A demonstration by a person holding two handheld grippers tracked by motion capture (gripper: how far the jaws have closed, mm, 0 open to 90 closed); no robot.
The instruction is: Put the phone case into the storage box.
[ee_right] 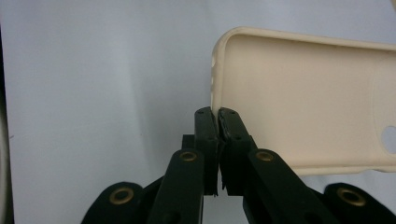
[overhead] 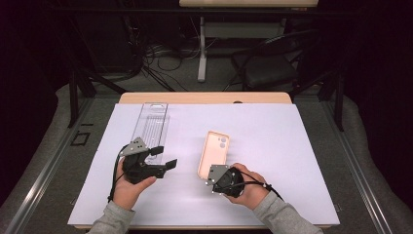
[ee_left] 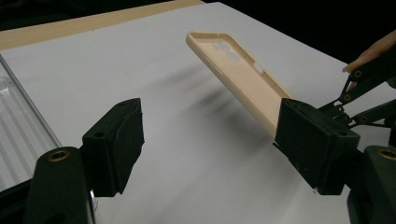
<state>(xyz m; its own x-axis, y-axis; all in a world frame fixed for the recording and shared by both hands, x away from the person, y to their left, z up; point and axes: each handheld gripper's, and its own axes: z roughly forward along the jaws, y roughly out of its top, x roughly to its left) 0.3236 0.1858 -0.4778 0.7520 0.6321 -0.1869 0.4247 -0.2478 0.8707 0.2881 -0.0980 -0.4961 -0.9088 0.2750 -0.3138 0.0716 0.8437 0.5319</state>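
Observation:
A beige phone case [overhead: 215,150] hangs tilted above the white sheet, camera holes at its far end. My right gripper [overhead: 210,174] is shut on the near end of the case. In the right gripper view the black jaws [ee_right: 217,113] pinch the case's rim [ee_right: 299,98], hollow side showing. My left gripper [overhead: 164,157] stands open to the left of the case with nothing between its fingers. In the left gripper view the case [ee_left: 243,77] rises beyond the open left gripper [ee_left: 212,116] and casts a shadow on the sheet.
A clear plastic package tray [overhead: 151,124] lies at the sheet's far left, seen also as the clear tray [ee_left: 18,126]. The white sheet [overhead: 272,146] covers the wooden table [overhead: 204,97]. A chair [overhead: 270,68] and cables stand on the floor beyond.

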